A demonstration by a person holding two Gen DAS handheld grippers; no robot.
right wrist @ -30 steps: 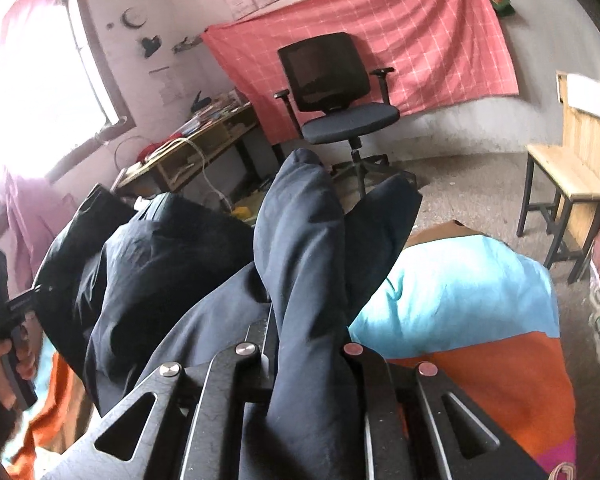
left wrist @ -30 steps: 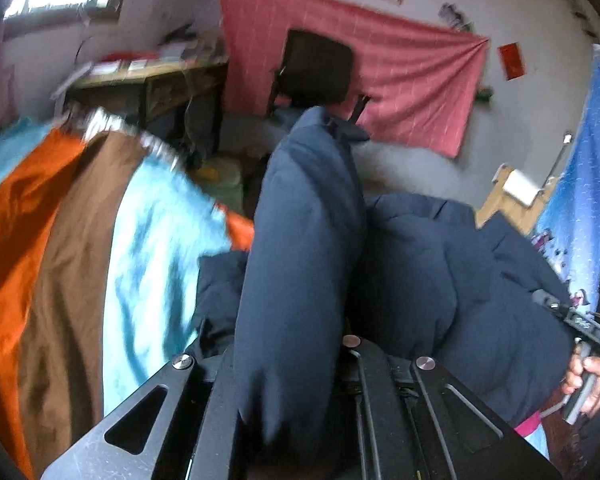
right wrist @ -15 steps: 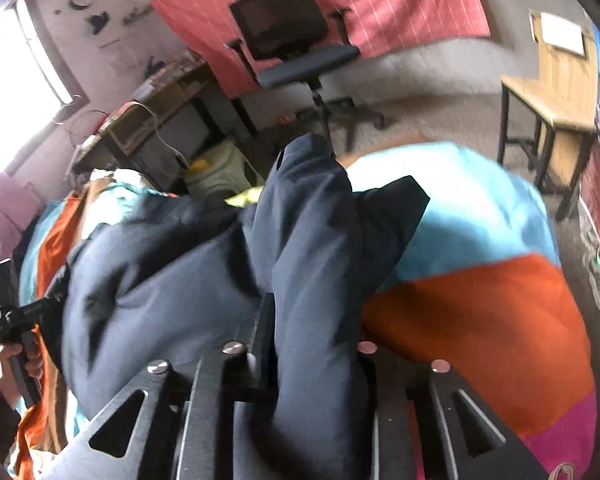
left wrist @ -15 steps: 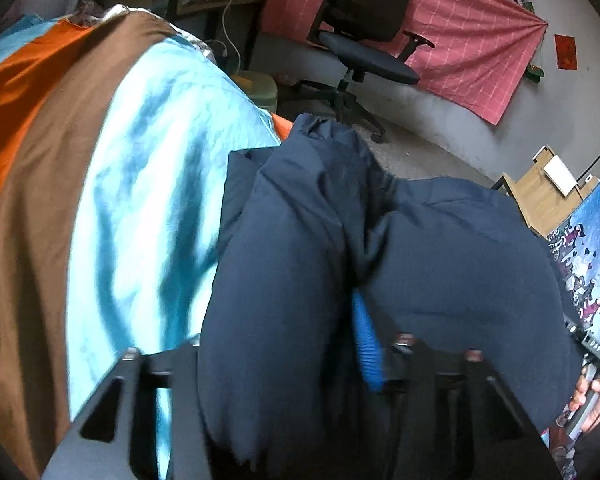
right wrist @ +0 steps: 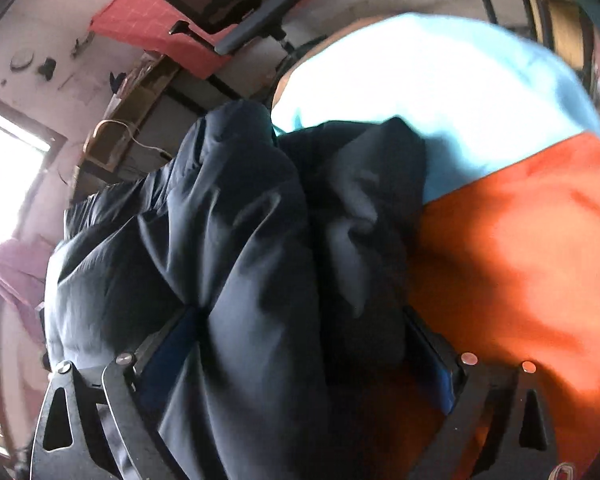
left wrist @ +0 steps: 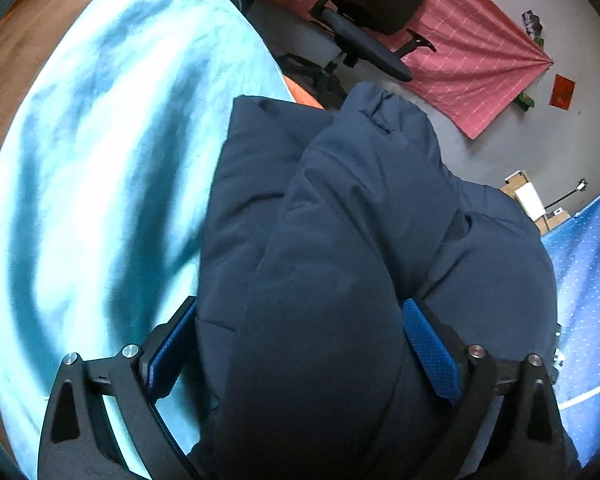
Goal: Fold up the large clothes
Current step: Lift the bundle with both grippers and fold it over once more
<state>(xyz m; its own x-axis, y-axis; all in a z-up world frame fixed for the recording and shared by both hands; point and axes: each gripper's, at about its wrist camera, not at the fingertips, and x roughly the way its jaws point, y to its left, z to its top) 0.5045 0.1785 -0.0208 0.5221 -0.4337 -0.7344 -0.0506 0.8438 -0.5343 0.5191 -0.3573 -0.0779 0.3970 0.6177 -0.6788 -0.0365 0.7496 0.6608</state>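
Lowered onto the striped sheet (left wrist: 100, 160), navy jacket (left wrist: 340, 240) fills both just-opened hand-held grippers.

The left gripper (left wrist: 300, 344) has just been opening, and its jaws stand wide with a thick fold of the dark blue jacket (left wrist: 340, 240) lying between them. The jacket rests on a light blue sheet (left wrist: 100, 160), with an office chair (left wrist: 372, 20) beyond.

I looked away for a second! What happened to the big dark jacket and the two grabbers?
Both grippers came down toward the bed cover and have just been opening: left gripper and right gripper let go of the navy jacket, which still bulges between the wide jaws. The office chair stayed put.
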